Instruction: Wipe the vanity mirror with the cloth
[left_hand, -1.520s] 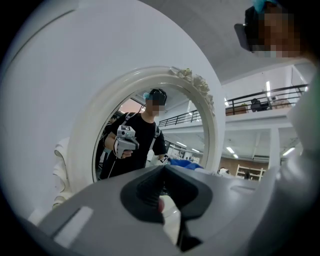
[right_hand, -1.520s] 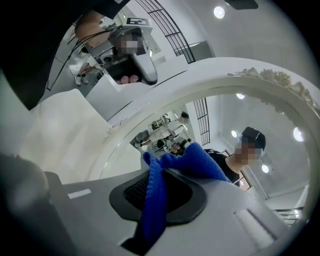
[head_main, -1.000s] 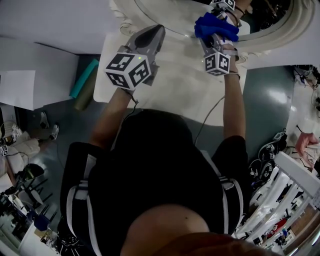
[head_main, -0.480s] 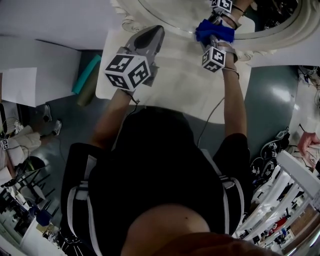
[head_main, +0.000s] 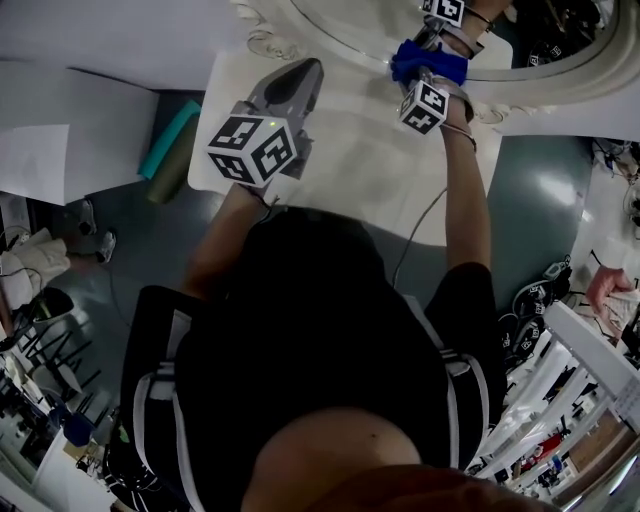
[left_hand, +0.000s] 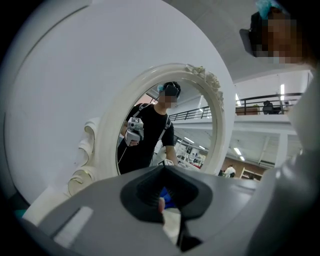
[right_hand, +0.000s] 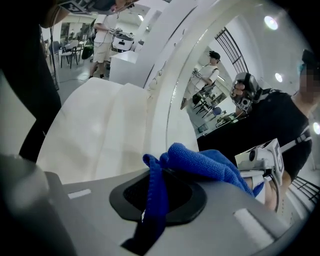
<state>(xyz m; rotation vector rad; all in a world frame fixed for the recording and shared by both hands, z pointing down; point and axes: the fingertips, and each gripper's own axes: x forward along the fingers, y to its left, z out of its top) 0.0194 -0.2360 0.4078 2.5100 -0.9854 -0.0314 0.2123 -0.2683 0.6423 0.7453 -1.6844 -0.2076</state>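
The vanity mirror (head_main: 350, 22), oval in an ornate white frame (left_hand: 112, 130), stands at the far edge of a white table (head_main: 350, 170). My right gripper (head_main: 428, 68) is shut on a bunched blue cloth (head_main: 432, 58), held at the mirror's lower rim where the glass meets the frame. In the right gripper view the cloth (right_hand: 200, 162) spills over the jaws (right_hand: 160, 190), beside the glass (right_hand: 235, 110). My left gripper (head_main: 300, 80) hovers over the table left of the cloth and points at the mirror (left_hand: 150, 150). Its jaws (left_hand: 165, 197) are shut on nothing.
A teal roll (head_main: 170, 148) lies on the floor left of the table. White boards (head_main: 60, 130) stand further left, and a white rack (head_main: 570, 390) is at the lower right. A cable (head_main: 415, 240) hangs from the right gripper over the table.
My right gripper with the cloth has moved slightly up and left along the mirror's lower rim. The left gripper has barely moved.
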